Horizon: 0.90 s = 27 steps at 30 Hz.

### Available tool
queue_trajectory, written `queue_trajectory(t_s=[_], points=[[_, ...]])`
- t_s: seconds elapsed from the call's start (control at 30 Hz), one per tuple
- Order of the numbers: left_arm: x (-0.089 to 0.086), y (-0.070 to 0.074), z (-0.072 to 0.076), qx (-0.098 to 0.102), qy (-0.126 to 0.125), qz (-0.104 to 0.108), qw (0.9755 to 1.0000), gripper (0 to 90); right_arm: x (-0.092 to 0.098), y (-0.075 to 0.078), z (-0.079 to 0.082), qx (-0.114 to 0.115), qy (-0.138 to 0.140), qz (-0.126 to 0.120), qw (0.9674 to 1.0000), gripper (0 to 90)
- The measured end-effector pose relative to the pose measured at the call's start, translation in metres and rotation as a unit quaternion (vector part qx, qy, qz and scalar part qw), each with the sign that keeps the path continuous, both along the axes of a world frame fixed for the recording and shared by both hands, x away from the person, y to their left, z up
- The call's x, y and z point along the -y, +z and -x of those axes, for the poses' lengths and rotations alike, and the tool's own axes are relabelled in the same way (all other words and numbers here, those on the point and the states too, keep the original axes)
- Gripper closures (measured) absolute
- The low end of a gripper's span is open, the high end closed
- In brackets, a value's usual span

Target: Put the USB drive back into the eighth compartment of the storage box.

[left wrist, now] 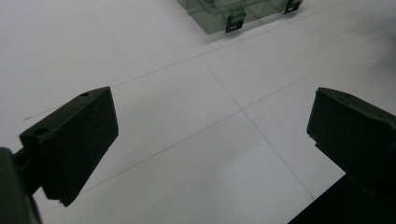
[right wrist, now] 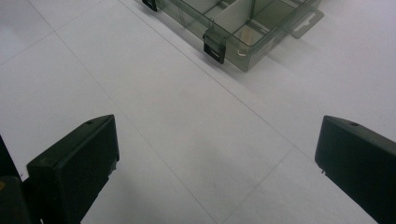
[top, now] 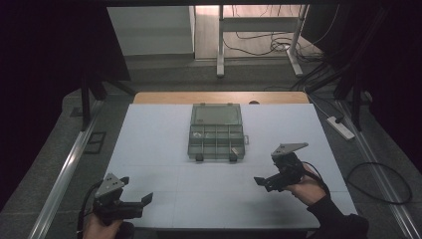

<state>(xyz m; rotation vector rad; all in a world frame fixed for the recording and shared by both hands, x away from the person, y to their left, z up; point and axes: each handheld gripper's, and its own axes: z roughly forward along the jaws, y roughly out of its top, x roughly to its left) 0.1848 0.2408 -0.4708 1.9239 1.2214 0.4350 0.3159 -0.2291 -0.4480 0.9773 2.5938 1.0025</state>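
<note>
Both tongs, left [top: 147, 199] and right [top: 259, 180], hang wide open and empty over the white table [top: 164, 149], the open compartment box [top: 217, 141] mid-table seemingly awaiting a first reach.

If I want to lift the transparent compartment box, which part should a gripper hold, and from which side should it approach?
Probably the right side wall of the compartment box, near the flat hang tab. The right gripper is open and already points that way. The wall stands upright and thin, so one jaw could go inside a compartment and one outside. The front has two black latches in the way.
</note>
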Motion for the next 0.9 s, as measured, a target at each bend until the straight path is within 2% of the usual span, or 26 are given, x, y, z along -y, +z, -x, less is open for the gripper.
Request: queue_trajectory(t_s=[0.9], points=[[0.0,0.0,0.0,-0.001,0.001,0.0,1.0,1.9,0.037,0.007,0.023,0.01,-0.034,-0.009,0.9993,0.0]])
